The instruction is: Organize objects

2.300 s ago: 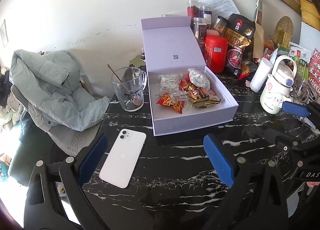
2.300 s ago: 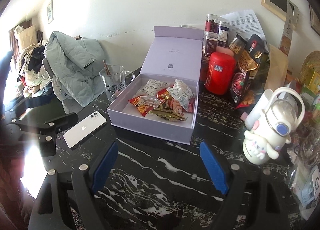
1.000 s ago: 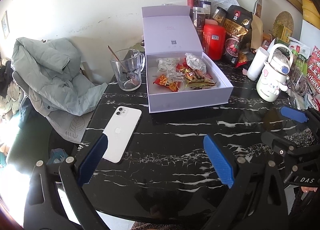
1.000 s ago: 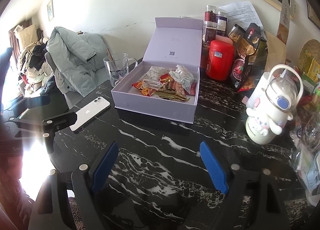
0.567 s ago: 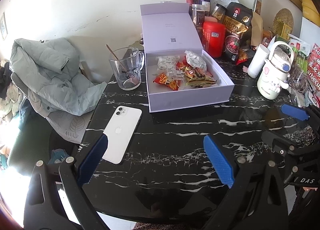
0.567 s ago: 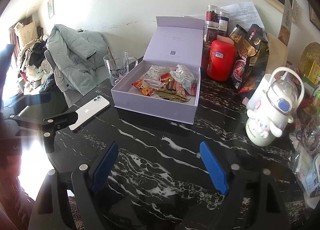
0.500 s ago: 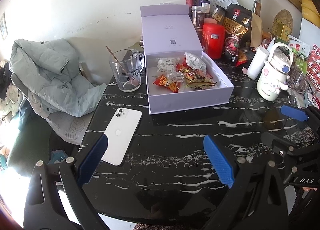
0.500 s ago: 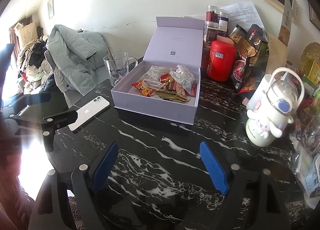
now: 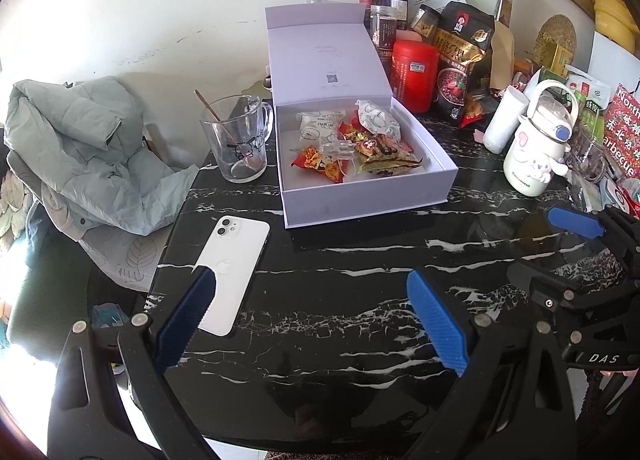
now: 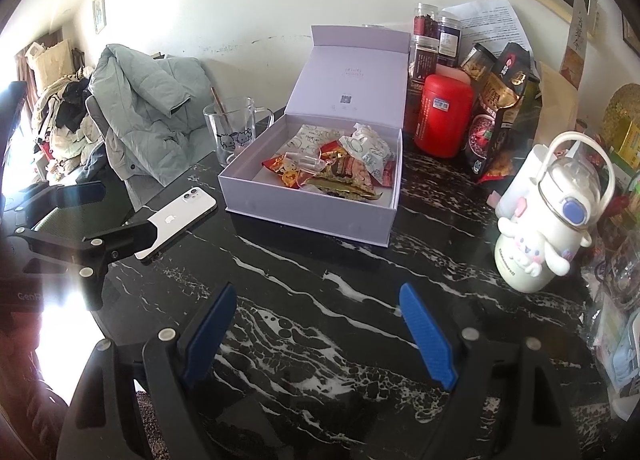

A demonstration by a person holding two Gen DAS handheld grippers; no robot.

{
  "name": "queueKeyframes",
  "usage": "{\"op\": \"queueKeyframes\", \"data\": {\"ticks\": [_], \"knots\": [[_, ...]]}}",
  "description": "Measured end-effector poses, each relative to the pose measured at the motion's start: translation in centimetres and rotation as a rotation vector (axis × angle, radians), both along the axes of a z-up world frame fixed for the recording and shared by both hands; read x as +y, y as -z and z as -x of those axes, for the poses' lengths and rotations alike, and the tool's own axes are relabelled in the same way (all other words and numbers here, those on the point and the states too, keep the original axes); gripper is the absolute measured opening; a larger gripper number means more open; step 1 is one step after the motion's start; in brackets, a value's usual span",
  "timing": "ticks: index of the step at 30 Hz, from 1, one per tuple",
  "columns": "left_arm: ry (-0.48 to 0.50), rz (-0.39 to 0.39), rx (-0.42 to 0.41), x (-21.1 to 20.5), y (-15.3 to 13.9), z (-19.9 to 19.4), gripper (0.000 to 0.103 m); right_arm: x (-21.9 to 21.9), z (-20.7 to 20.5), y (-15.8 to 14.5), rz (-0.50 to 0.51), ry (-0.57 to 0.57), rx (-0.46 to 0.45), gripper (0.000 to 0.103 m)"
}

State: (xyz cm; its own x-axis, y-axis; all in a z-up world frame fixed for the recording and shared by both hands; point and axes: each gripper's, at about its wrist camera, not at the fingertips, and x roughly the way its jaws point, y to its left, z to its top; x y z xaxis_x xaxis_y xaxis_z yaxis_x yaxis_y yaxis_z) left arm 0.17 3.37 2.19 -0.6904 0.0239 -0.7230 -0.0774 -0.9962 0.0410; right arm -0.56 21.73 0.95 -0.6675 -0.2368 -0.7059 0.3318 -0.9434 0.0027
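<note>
An open lilac gift box (image 9: 366, 201) (image 10: 308, 215) holds several snack packets (image 9: 356, 149) (image 10: 340, 165) on the black marble table (image 9: 340, 288) (image 10: 320, 300). A white phone (image 9: 232, 268) (image 10: 176, 217) lies face down to its left. A glass mug (image 9: 238, 147) (image 10: 232, 131) with a stirrer stands behind the phone. My left gripper (image 9: 312, 320) is open and empty above the table's near edge, its left finger (image 9: 186, 316) over the phone's near end. My right gripper (image 10: 320, 340) is open and empty, in front of the box.
A red canister (image 9: 414, 75) (image 10: 442, 115), jars and snack bags crowd the back right. A white cartoon bottle (image 9: 536, 151) (image 10: 548, 219) stands at the right. A grey-green jacket (image 9: 80, 155) (image 10: 148, 107) hangs over a chair at the left.
Both grippers drew back from the box over the last two seconds, then edged slightly forward. Both stay open. Nothing on the table moved.
</note>
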Motion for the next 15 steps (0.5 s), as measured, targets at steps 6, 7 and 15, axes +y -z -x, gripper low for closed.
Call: {"op": "queueKeyframes", "data": {"ticks": [6,7,15], "knots": [[-0.001,0.004,-0.01,-0.2,0.2,0.5,0.097,-0.2,0.5,0.2,-0.006,0.004,-0.011,0.085],[-0.001,0.005,-0.012,-0.2,0.2,0.6,0.097,-0.3,0.6,0.2,-0.006,0.005,-0.012,0.085],[-0.006,0.022,0.024,-0.4,0.3,0.7,0.097,-0.5,1.2,0.8,-0.012,0.004,-0.035,0.085]]}}
